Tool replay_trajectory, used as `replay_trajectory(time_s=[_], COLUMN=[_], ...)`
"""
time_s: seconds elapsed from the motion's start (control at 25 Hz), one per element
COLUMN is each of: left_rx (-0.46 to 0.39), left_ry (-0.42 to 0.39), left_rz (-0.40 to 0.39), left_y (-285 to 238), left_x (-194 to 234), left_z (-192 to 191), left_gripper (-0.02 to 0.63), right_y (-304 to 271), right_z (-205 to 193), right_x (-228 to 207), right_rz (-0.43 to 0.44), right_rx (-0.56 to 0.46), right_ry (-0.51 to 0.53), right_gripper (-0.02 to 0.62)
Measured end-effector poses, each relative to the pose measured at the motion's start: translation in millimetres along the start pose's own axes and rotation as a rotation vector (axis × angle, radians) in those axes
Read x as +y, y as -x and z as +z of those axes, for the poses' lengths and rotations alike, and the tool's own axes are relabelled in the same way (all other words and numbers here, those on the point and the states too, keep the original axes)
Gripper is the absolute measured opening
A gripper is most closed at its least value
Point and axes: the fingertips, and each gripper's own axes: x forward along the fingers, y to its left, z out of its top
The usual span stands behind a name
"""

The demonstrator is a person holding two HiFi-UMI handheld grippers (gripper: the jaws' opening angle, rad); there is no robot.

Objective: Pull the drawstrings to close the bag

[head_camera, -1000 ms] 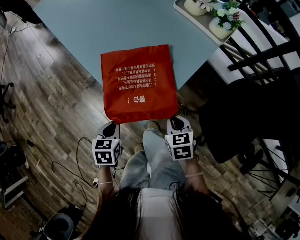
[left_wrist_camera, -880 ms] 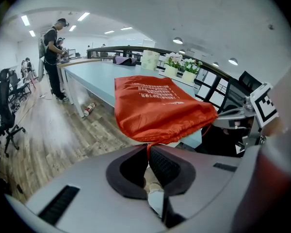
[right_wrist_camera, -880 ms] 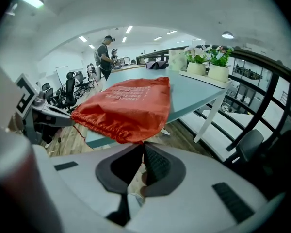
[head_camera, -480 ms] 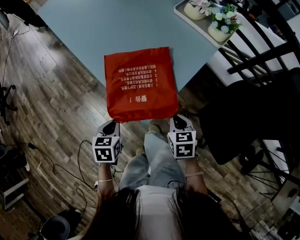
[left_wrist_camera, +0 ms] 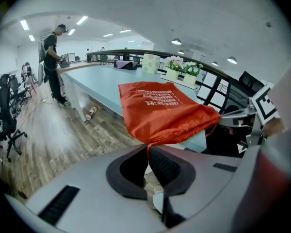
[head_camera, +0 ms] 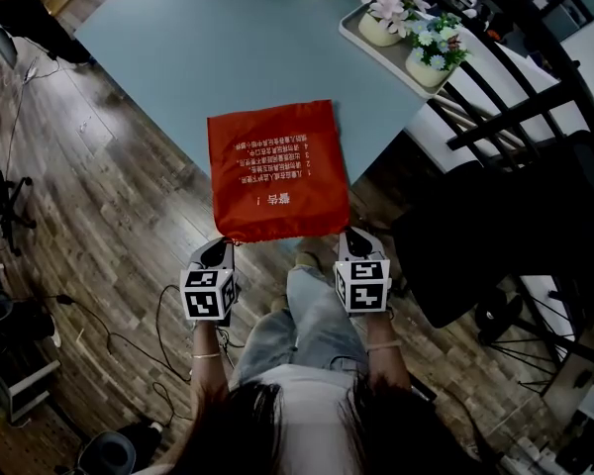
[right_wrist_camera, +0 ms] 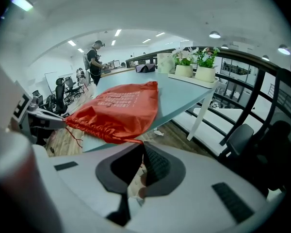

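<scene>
A red drawstring bag (head_camera: 277, 171) with white print lies flat on the blue-grey table (head_camera: 208, 47), its gathered mouth hanging over the near corner. My left gripper (head_camera: 219, 252) sits at the mouth's left corner and my right gripper (head_camera: 353, 237) at its right corner. In the left gripper view the bag (left_wrist_camera: 160, 108) bunches just beyond the jaws, and a red drawstring (left_wrist_camera: 147, 146) runs down into the shut left gripper (left_wrist_camera: 148, 152). In the right gripper view the bag (right_wrist_camera: 119, 108) tapers to an orange cord (right_wrist_camera: 130, 141) pinched in the shut right gripper (right_wrist_camera: 141, 149).
A white tray (head_camera: 361, 30) with flower pots stands at the table's far right edge. Black chairs (head_camera: 485, 206) crowd the right side. Cables (head_camera: 163, 310) trail over the wooden floor on the left. A person (left_wrist_camera: 52, 62) stands at the table's far end.
The bag's near edge has puckered a little narrower. The right gripper has rolled slightly. Both hands have stayed almost where they were.
</scene>
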Motion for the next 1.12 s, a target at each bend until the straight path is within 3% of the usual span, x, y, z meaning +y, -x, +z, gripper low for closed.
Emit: replay_trajectory(time_s=[1.12], left_rx=[-0.028], left_ry=[0.033], left_rz=[0.040], left_y=[14], left_x=[21], left_z=[5], left_gripper=[0.018], right_y=[14], right_z=[8], right_x=[-24], right_rz=[-0.093], right_rx=[-0.030], right_ry=[-0.003], right_gripper=[0.029])
